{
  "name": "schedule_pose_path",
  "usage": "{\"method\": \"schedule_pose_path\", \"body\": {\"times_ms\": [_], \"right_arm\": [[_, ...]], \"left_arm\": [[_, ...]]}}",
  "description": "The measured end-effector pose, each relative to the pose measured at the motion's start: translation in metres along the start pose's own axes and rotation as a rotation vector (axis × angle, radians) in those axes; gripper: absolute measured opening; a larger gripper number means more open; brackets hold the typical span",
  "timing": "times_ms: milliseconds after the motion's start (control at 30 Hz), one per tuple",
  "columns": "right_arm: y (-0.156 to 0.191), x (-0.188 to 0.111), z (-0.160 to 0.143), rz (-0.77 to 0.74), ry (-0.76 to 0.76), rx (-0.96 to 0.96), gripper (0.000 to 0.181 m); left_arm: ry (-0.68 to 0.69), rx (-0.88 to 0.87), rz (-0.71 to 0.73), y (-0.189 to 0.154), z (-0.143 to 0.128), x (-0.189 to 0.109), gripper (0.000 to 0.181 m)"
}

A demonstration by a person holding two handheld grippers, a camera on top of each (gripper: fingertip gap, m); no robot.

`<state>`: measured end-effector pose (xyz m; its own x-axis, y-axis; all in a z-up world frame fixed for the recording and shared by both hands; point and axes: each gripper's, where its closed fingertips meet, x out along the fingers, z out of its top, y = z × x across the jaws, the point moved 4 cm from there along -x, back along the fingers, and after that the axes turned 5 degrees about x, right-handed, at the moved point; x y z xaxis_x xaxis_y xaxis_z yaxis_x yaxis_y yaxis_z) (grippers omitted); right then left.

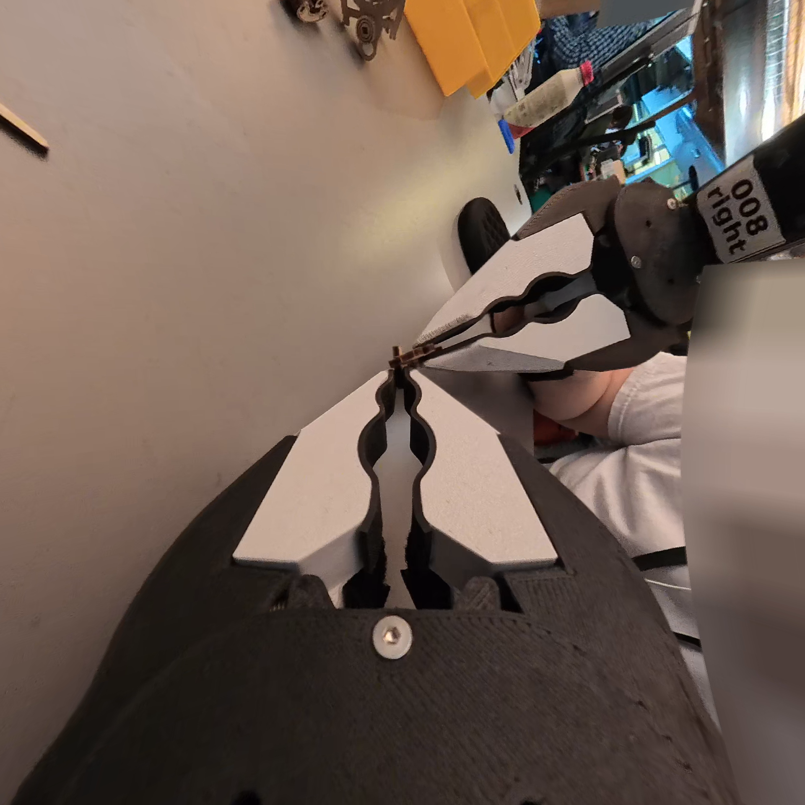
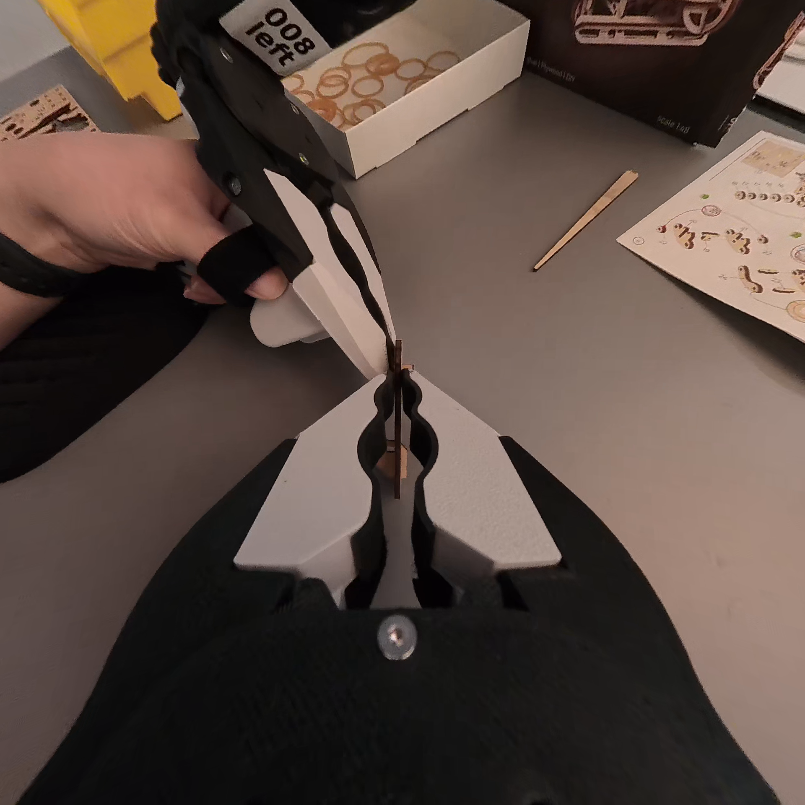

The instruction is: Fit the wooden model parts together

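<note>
My left gripper (image 1: 398,375) is shut on a small dark wooden part (image 1: 396,363) at its tips. My right gripper (image 2: 396,380) is shut on a thin flat wooden part (image 2: 397,435), seen edge-on between its fingers. The two parts meet crosswise above the grey table (image 2: 544,392). In the left wrist view the right gripper (image 1: 429,353) comes in from the right with its notched wooden part (image 1: 417,353) touching mine. In the right wrist view the left gripper (image 2: 389,353) comes down from the upper left, tips against the flat part's far end.
A white box of rubber bands (image 2: 435,126), a dark product box (image 2: 653,87) and a yellow bin (image 2: 117,52) stand at the back. An instruction sheet (image 2: 718,261) and a wooden stick (image 2: 583,222) lie at the right. A person's hand (image 2: 109,209) and a black pad (image 2: 65,370) are at the left. Less than 4 cm separates the two grippers' tips. The wooden stick (image 2: 583,222) is about equally far from each gripper, around 15 cm.
</note>
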<state>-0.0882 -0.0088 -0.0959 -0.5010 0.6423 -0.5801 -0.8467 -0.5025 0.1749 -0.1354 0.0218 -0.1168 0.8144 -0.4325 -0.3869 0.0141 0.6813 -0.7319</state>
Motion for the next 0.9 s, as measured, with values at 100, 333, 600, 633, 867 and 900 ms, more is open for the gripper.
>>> {"method": "schedule_pose_path", "body": {"times_ms": [100,333,600,633,867,900], "right_arm": [[-0.0007,0.0012,0.0006,0.014,0.014,0.012,0.003],[-0.0004,0.0034,0.0009,0.032,0.008,0.043,0.003],[-0.0029,-0.0002,-0.0012,0.028,0.031,0.031,0.003],[-0.0035,-0.0015,-0.0007,0.014,0.026,0.014,0.003],[-0.0027,-0.0004,-0.0021,0.027,0.036,0.029,0.003],[-0.003,-0.0003,-0.002,0.029,0.034,0.037,0.003]], "left_arm": [[0.0,0.009,0.009,0.0003,0.0003,-0.001,0.0],[0.007,0.028,0.02,-0.0002,0.0,-0.0002,0.001],[0.018,0.044,0.023,-0.0011,-0.0011,0.001,0.0],[0.017,0.046,0.022,-0.0013,-0.001,0.001,0.0],[0.005,0.037,0.007,-0.002,-0.0001,0.0,0.0],[0.003,0.039,0.009,-0.002,0.0001,-0.0001,0.0]]}}
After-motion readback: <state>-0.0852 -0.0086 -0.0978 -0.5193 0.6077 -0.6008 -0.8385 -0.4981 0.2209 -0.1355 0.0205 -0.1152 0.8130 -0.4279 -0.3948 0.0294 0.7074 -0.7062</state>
